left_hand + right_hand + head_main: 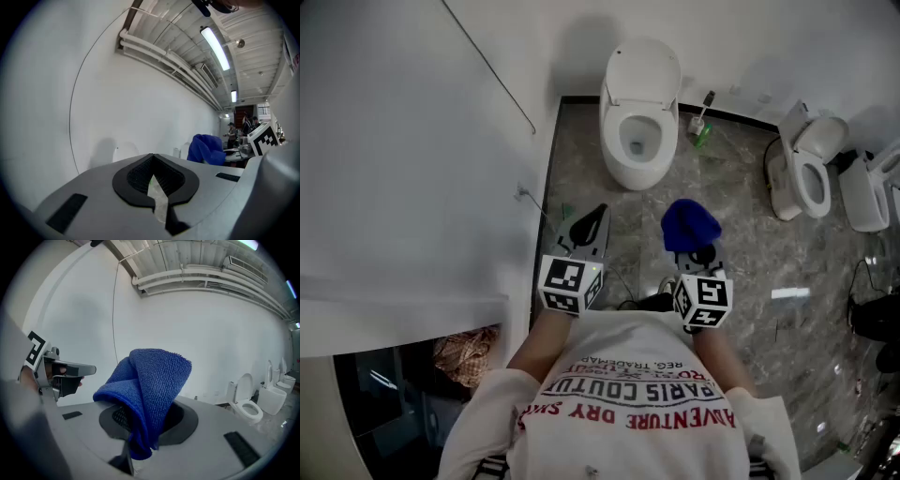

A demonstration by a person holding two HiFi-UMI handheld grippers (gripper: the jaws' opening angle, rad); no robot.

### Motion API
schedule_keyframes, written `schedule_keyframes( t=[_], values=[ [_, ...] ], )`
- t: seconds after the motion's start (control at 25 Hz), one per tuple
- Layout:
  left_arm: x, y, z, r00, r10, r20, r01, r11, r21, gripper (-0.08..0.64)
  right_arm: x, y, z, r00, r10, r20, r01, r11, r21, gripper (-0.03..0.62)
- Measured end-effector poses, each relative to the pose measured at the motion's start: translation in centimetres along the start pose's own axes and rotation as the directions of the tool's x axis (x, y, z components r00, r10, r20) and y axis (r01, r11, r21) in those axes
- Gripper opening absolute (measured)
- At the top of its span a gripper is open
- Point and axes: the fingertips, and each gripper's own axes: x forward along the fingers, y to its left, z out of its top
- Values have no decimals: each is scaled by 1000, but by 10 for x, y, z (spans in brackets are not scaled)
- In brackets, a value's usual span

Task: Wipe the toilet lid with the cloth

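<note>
A white toilet [633, 141] stands ahead against the far wall with its lid [645, 67] raised. It also shows small in the right gripper view, toilet [247, 404] at the right. My right gripper [699, 253] is shut on a folded blue cloth [690, 225], which droops over the jaws, cloth [150, 385]. The left gripper [592, 217] is held beside it at the same height, its jaws shut on nothing, left gripper [152, 159] facing the white wall. Both are well short of the toilet, over the grey floor.
Two more white toilets [806, 169] [874, 187] stand at the right. A toilet brush and green bottle [701, 127] sit beside the near toilet. A white wall [412, 141] runs along the left. A thin cable [542, 211] hangs down it.
</note>
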Motion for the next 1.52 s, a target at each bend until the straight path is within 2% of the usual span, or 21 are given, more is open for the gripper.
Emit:
schedule_keyframes(
  t=[0.44, 0.72, 1.04, 1.28, 1.52],
  values=[
    [1, -13, -3, 1000, 11, -1, -11, 1000, -13, 6, -15, -11, -6, 1000, 2, -7, -3, 1000, -5, 87],
    [0, -9, -7, 1000, 30, -4, -30, 999, -28, 6, -17, -21, -16, 999, -15, -31, 17, 997, 71, 87],
    [-14, 8, -17, 1000, 21, -16, -22, 999, -25, 6, -13, -9, -27, 998, -34, -52, 39, 995, 95, 87],
    [-14, 27, -31, 999, 30, -41, -32, 998, -48, 6, 5, -1, -35, 996, -20, -83, 32, 990, 141, 87],
    [17, 42, -32, 996, 74, -54, -78, 994, -70, 6, 47, -23, -33, 994, 17, -106, -4, 993, 119, 87]
  ],
)
